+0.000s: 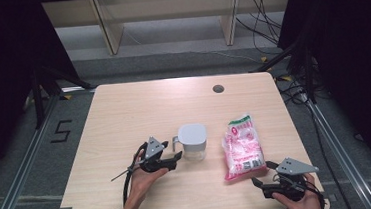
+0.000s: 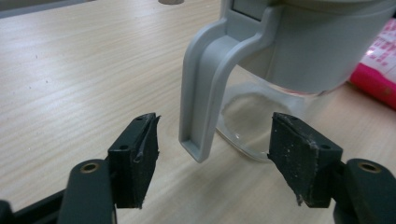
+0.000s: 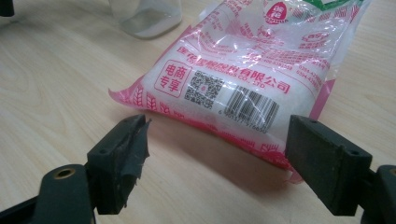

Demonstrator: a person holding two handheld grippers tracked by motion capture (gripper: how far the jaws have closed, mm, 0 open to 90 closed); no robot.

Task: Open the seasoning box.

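Note:
A clear jug with a grey lid and grey handle stands upright near the middle of the table. My left gripper reaches it from the left. Its jaws stand wide on either side of the handle, and neither pad touches it. A pink and white sealed bag of white grains lies flat to the right of the jug. Just short of the bag's near end, my right gripper stays open and holds nothing. The jug's base sits beyond the bag.
The pale wooden table has a round cable hole at the back. Its front edge runs close under both hands. Dark frame legs, cables and wooden shelving stand on the floor beyond the table.

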